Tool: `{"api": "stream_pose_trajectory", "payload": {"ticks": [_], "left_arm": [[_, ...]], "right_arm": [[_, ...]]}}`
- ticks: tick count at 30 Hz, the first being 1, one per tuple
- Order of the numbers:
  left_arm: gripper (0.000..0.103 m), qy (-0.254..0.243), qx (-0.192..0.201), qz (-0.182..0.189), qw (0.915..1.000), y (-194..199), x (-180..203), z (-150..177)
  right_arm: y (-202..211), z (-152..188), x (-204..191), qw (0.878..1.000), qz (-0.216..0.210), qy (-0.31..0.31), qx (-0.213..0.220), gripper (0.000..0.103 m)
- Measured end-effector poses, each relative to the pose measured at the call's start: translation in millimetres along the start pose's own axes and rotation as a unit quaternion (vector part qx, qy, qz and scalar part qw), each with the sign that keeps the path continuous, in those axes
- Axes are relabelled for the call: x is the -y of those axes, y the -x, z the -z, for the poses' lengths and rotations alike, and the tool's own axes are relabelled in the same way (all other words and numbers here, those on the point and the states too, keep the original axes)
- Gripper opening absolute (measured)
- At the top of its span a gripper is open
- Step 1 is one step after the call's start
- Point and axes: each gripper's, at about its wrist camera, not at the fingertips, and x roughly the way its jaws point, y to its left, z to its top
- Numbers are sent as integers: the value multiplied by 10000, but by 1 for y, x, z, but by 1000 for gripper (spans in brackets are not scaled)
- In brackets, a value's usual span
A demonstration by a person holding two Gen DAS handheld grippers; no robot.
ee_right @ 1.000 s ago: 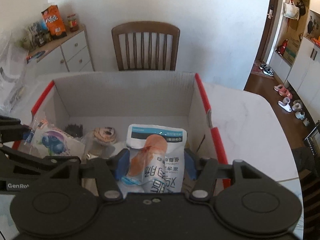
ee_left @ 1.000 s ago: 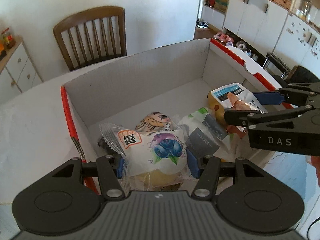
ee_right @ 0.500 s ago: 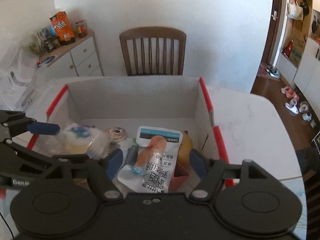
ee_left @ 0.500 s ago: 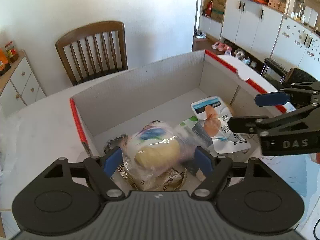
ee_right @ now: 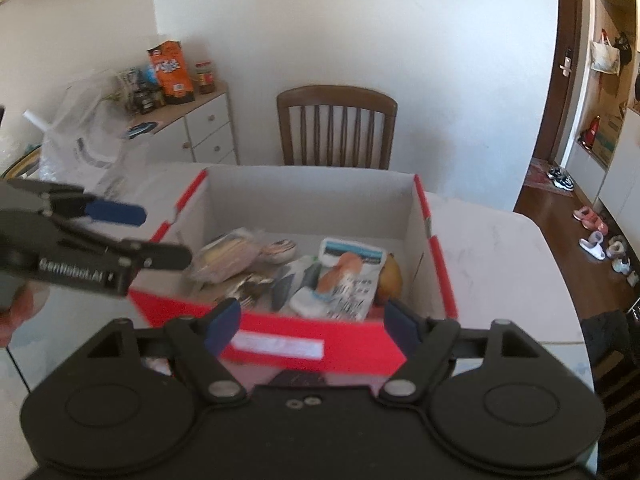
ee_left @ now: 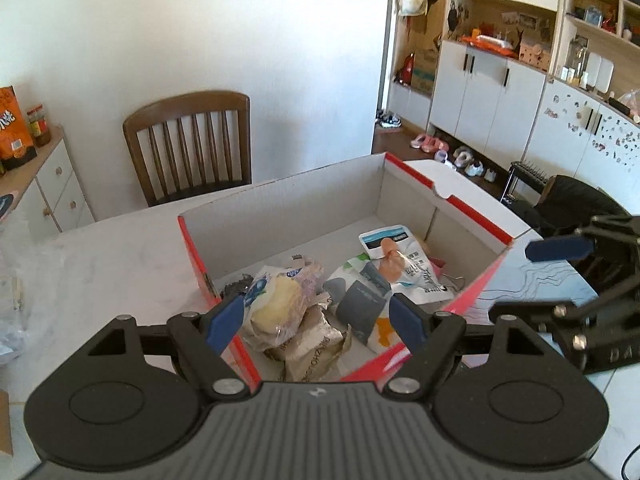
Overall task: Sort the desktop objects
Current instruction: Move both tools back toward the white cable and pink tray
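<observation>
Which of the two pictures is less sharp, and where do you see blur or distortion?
The right wrist view is softer: the red box, its snack packets and the left gripper look smeared. The left wrist view is sharper; the packets show clearly. Both views bend the cupboards and door frame near the edges, as a fisheye does.

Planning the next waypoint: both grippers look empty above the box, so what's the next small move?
Probably pull both back from the red-edged cardboard box toward whatever is next. The left gripper and right gripper are open and empty; the clear-wrapped bun and white-and-blue pouch lie inside.
</observation>
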Motion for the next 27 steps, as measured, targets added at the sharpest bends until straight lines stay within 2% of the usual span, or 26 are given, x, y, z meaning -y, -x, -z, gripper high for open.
{"api": "stream_pose_trajectory", "payload": {"ticks": [8,13,21,27], "left_arm": [[79,-116,136,48,9998,25,2,28],[79,-269,54,106,9996,27,-2,47],[79,-675,-40,275,9973,22,-4,78],[99,-788,-286,500,9952,6,-7,98]], "right_arm": [[20,41,-40,9998,-91,6,-157,80],[19,68,-68,9994,-42,65,-328,81],[15,99,-100,9983,143,-170,-546,87],[-2,121,-123,9958,263,-295,-831,87]]}}
